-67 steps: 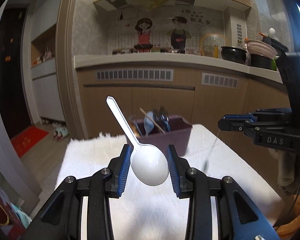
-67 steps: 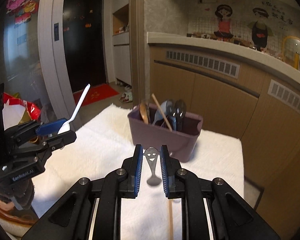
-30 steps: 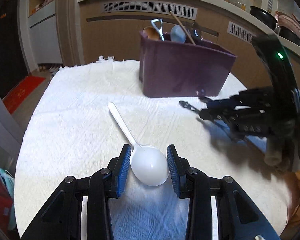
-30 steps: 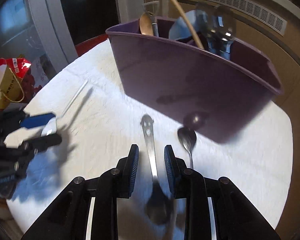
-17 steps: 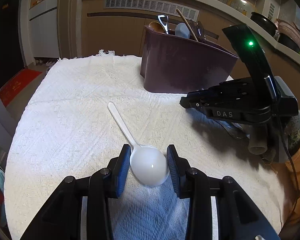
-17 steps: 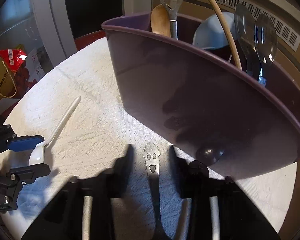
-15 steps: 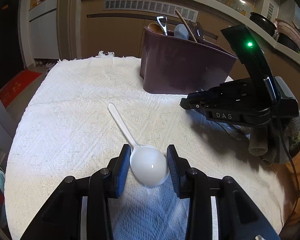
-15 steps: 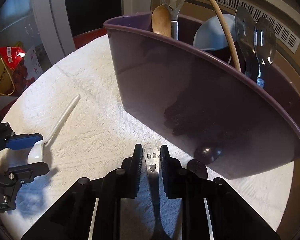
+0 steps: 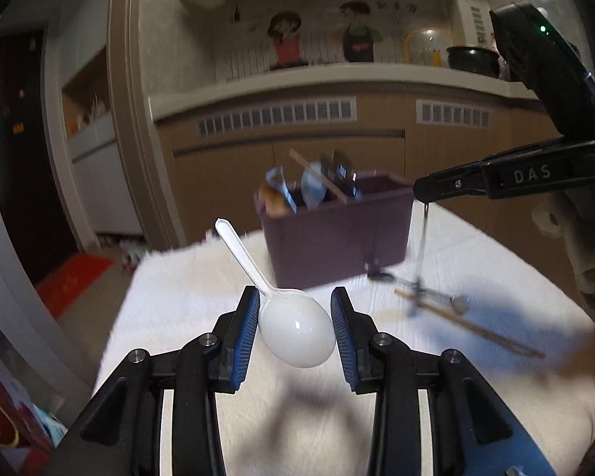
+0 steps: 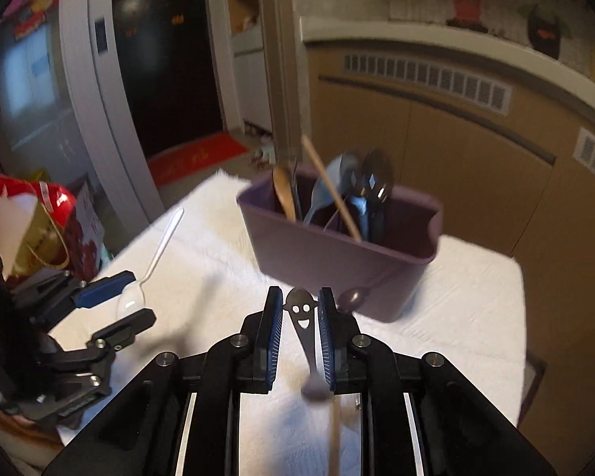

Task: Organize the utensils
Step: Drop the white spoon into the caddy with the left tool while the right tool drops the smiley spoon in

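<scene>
text: "DAS" | on: side of right gripper (image 9: 424,194) | other wall and bag lettering: too blurred to read

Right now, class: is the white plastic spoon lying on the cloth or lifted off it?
Lifted: the left gripper grips the white plastic spoon by its bowl, above the cloth.

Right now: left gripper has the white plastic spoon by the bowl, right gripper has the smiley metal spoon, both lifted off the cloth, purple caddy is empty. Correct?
Not quite: the purple caddy is not empty. The right wrist view shows a wooden spoon, a blue spoon and dark utensils standing in it. The rest holds: left gripper grips the white plastic spoon by the bowl, right gripper holds the smiley metal spoon, both lifted.
</scene>
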{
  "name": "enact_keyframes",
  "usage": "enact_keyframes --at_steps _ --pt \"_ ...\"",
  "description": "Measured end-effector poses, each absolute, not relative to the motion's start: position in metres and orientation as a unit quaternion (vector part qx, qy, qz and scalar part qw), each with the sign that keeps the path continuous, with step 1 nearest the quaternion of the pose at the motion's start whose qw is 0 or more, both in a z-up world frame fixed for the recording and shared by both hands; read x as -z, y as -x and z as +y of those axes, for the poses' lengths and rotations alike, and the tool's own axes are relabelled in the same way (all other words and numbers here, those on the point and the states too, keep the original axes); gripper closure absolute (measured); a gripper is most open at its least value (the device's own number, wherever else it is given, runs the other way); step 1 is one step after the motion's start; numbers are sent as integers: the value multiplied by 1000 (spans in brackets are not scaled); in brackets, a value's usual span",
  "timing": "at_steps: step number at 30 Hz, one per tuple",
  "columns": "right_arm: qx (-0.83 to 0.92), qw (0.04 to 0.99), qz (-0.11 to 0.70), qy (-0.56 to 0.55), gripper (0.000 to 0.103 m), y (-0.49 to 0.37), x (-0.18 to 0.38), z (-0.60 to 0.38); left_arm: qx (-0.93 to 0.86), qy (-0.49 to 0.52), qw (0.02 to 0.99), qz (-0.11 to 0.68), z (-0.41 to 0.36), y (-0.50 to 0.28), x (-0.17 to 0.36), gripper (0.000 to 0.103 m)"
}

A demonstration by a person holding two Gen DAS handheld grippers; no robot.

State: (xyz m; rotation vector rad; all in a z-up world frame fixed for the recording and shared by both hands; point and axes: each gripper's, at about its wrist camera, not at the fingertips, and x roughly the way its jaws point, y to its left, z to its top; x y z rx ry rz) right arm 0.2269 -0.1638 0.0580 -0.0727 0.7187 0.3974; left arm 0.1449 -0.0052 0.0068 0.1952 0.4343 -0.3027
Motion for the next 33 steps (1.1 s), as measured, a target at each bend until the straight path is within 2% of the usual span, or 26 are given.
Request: enact_keyframes --at_steps 7,11,16,19,23,27,29,33 --pt "-182 948 261 33 84 -211 -130 -167 111 -150 980 64 -36 -149 -64 69" --pt "-168 959 228 31 84 -220 -169 -181 87 -201 975 -24 -62 -165 -77 69" --pt "-162 964 208 23 84 -236 -206 -190 78 -218 971 -56 -79 -203 -82 69" --pt "-162 963 213 13 84 -256 -214 -197 98 -195 976 -9 -81 -232 -81 69" --pt "-158 960 232 6 84 -286 -201 -202 165 -119 970 136 -78 -285 -68 69" --pt "-154 952 263 -9 84 -316 -171 -204 194 -26 952 236 -61 -330 -53 70" --pt "-154 948 277 -14 84 -328 -157 -205 203 12 942 268 -53 -343 -44 70" --pt "-155 942 296 -23 84 -341 -134 -204 201 8 936 290 -51 -348 -29 70"
